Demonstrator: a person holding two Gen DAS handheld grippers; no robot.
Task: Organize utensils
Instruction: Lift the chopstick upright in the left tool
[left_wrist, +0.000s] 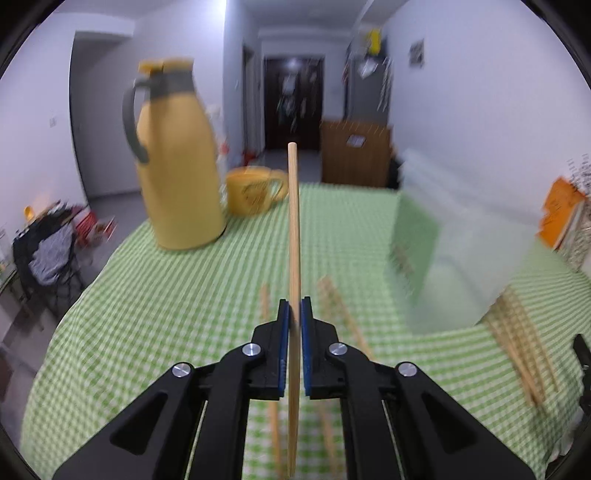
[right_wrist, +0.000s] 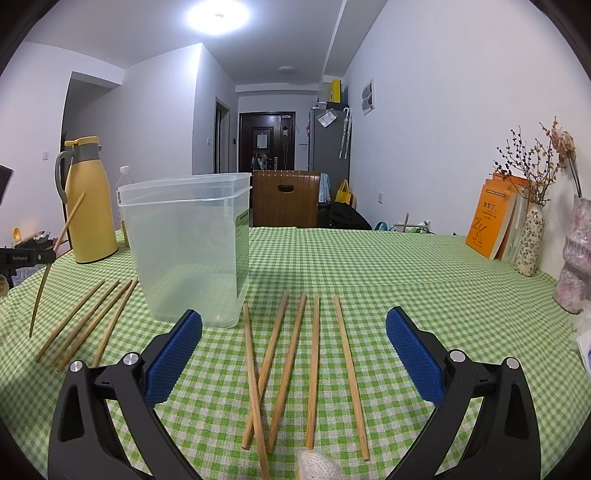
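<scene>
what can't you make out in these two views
- Left wrist view: the clear tub and the loose chopsticks beside it are smeared by motion blur; their count is unclear.
- Left wrist view: the held chopstick has its lower end cut off by the frame edge.
- Right wrist view: the left gripper is mostly cut off at the left edge.

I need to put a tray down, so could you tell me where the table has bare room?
Bare cloth lies right of the clear container, up to the books and vases. It is crowded ahead of the right claw, where five chopsticks lie, and left of the container, with four more.
</scene>
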